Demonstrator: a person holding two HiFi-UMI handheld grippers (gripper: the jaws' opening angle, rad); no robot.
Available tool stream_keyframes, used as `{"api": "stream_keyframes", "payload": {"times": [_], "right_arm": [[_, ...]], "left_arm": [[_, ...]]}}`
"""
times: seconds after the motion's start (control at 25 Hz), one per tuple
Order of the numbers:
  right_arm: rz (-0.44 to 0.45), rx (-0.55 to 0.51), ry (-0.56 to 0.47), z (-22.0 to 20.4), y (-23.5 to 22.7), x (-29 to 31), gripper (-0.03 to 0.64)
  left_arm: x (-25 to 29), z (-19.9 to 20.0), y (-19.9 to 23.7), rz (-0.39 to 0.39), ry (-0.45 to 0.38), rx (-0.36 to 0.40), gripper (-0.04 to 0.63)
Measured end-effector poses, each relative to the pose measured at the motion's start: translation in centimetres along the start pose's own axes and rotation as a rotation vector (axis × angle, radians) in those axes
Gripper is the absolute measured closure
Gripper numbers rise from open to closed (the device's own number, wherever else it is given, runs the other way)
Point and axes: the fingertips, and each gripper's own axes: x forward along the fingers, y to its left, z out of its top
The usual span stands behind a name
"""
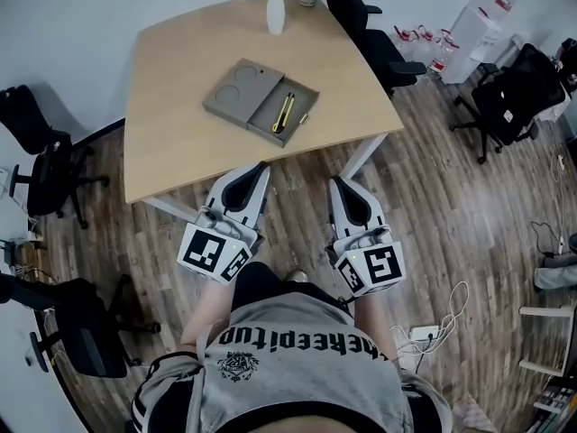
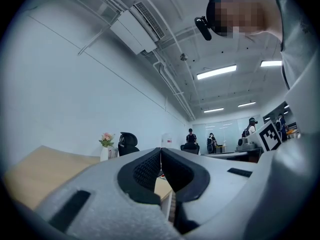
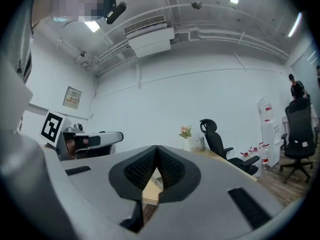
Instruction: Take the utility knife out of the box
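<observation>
Both the left gripper (image 1: 259, 171) and right gripper (image 1: 340, 185) have jaws closed and empty, short of the bench (image 1: 180, 115) bearing the open box (image 1: 243, 93) with its utility knife (image 1: 283, 113).

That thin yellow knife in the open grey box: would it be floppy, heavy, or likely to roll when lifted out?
Probably stiff and light: the utility knife is a slim, straight yellow bar. It looks flat-sided, so it likely won't roll, though its casing may be slippery. It lies low inside the box, so gripping it could be fiddly.
</observation>
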Motion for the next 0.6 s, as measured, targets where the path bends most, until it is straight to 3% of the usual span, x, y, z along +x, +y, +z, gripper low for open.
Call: {"api": "stream_keyframes", "payload": {"times": [0.24,0.6], "right_arm": [[0.016,0.027,0.020,-0.7,-1.4,0.8,0.611],[-0.022,0.030,0.021,-0.8,-4.1,4.0,0.611]], "left_arm": [[1.6,-0.7,0.6,0.020,0.029,-0.007,0.577],[5.5,-1.7,2.8,-0.024,0.049,-0.017,0.577]]}}
